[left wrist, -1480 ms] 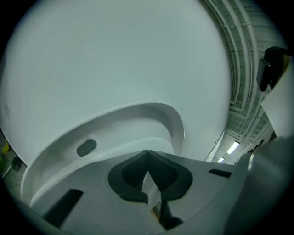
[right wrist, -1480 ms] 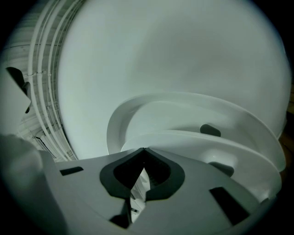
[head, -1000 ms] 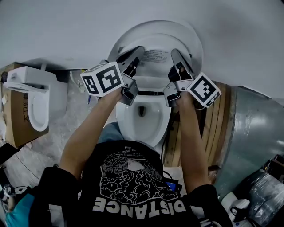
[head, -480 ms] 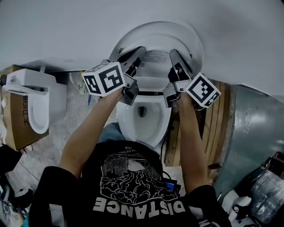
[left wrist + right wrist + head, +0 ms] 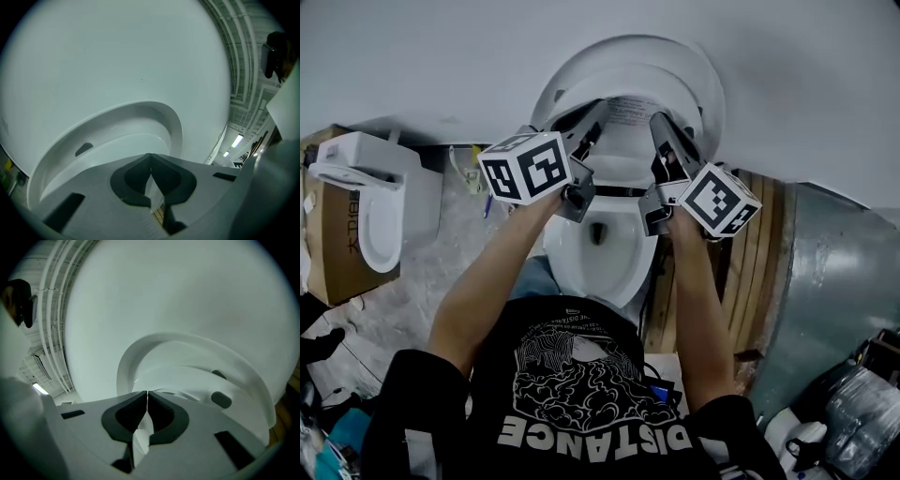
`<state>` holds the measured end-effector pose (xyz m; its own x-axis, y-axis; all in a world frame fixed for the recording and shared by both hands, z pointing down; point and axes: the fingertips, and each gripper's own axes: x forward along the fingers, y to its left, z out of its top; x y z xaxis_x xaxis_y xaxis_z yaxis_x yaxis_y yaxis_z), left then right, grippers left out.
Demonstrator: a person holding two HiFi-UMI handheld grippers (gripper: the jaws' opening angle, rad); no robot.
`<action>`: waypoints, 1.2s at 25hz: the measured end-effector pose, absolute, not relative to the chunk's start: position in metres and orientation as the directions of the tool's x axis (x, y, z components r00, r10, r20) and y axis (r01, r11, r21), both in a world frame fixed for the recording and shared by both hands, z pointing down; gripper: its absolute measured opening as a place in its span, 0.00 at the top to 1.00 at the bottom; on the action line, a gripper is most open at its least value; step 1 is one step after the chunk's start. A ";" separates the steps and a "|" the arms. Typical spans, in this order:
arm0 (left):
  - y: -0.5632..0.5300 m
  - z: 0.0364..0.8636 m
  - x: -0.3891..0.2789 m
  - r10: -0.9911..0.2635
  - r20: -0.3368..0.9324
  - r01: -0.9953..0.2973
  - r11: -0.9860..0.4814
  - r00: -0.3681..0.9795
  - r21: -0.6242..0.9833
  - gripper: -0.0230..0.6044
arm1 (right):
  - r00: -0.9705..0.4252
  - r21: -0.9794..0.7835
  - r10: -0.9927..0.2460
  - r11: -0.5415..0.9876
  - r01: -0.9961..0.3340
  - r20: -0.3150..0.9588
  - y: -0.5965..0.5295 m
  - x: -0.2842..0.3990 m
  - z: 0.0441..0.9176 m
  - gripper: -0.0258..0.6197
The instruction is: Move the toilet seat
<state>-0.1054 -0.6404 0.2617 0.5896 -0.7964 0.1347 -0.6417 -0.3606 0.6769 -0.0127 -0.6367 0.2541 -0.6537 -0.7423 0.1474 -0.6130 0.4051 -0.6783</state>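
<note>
Both my claws are closed with nothing between the jaws. My left claw [image 5: 594,112] and right claw [image 5: 657,122] point side by side at the underside of the seat [image 5: 623,84], which stands lifted behind the open bowl [image 5: 581,267].

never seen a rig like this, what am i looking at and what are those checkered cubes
A person stands over a toilet bowl, holding tongs in each hand; the patterned cubes are part of them. The wide picture comes from a camera on the person's head, looking down. The other two come from cameras riding on the left tongs and right tongs, looking along their jaws. Both are shut, tips up by the raised toilet seat. Left of the toilet, another white toilet part sits on a cardboard box.
</note>
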 end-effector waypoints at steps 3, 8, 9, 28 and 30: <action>-0.624 0.258 -0.096 -0.799 0.140 -0.658 -0.365 0.584 0.658 0.94 | -0.660 -0.649 -0.735 0.429 -0.628 0.153 -0.620 -0.008 0.250 0.93; -0.602 0.258 -0.082 -0.802 0.181 -0.711 -0.369 0.569 0.599 0.94 | -0.671 -0.616 -0.723 0.457 -0.641 0.161 -0.596 -0.006 0.245 0.93; -0.597 0.258 -0.079 -0.802 0.191 -0.724 -0.372 0.565 0.581 0.94 | -0.673 -0.603 -0.721 0.466 -0.648 0.167 -0.591 -0.005 0.244 0.93; -0.500 0.252 -0.026 -0.841 0.285 -0.879 -0.389 0.461 0.274 0.94 | -0.691 -0.381 -0.674 0.586 -0.715 0.261 -0.500 0.011 0.244 0.93; -0.492 0.253 -0.022 -0.844 0.290 -0.886 -0.385 0.451 0.256 0.94 | -0.698 -0.371 -0.664 0.597 -0.711 0.268 -0.491 0.012 0.246 0.93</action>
